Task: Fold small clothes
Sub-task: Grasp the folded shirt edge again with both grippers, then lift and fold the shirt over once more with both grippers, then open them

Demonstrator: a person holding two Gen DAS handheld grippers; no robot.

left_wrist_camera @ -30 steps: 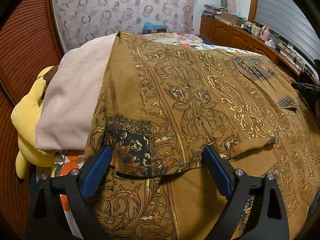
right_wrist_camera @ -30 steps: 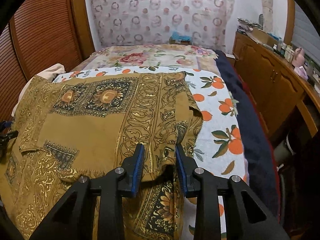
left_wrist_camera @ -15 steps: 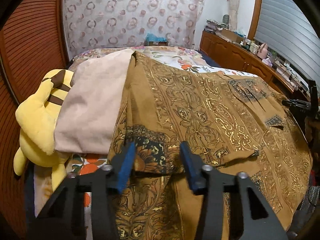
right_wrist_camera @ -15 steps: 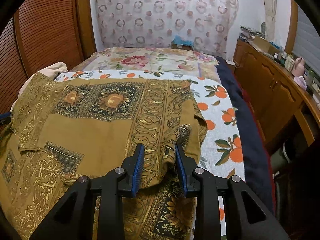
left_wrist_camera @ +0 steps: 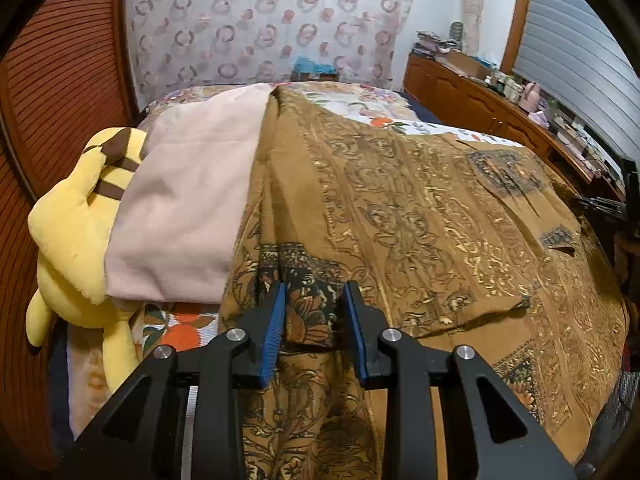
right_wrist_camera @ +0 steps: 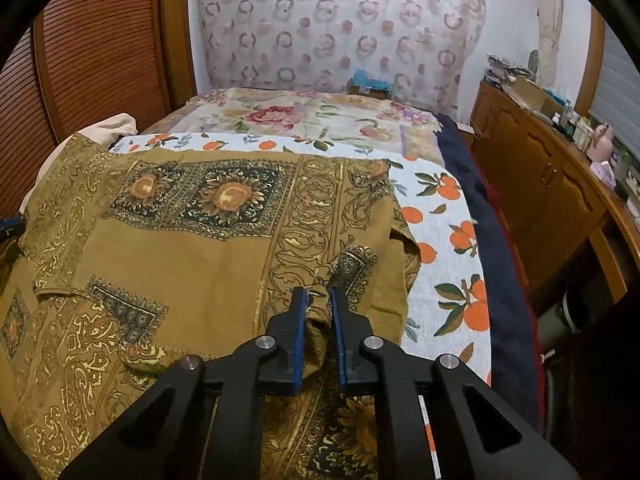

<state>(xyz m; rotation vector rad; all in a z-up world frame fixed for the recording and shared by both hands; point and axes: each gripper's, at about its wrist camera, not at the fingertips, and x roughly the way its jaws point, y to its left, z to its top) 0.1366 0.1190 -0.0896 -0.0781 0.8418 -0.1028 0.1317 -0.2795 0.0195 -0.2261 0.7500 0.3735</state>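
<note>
A brown shirt with gold scroll print and dark sunflower panels point(left_wrist_camera: 420, 216) lies spread across the bed. My left gripper point(left_wrist_camera: 314, 292) is at its near left corner. Its jaws are closing, and a bunched fold of the dark-patterned edge fills the gap between the blue pads. In the right wrist view the same shirt point(right_wrist_camera: 192, 256) covers the left and middle of the bed. My right gripper point(right_wrist_camera: 318, 296) is shut on a pinched ridge of the shirt's near right edge, beside a folded-over sleeve.
A yellow plush toy point(left_wrist_camera: 72, 232) and a pale pink cloth point(left_wrist_camera: 188, 208) lie left of the shirt. The orange-print sheet point(right_wrist_camera: 448, 240) and a dark blue blanket point(right_wrist_camera: 504, 264) run along the bed's right side. A cluttered wooden cabinet point(right_wrist_camera: 552, 168) stands right.
The left jaws narrowed from wide apart onto the shirt's corner, bunching it, and the left view drew back a little. The right jaws closed from a small gap onto the cloth ridge.
</note>
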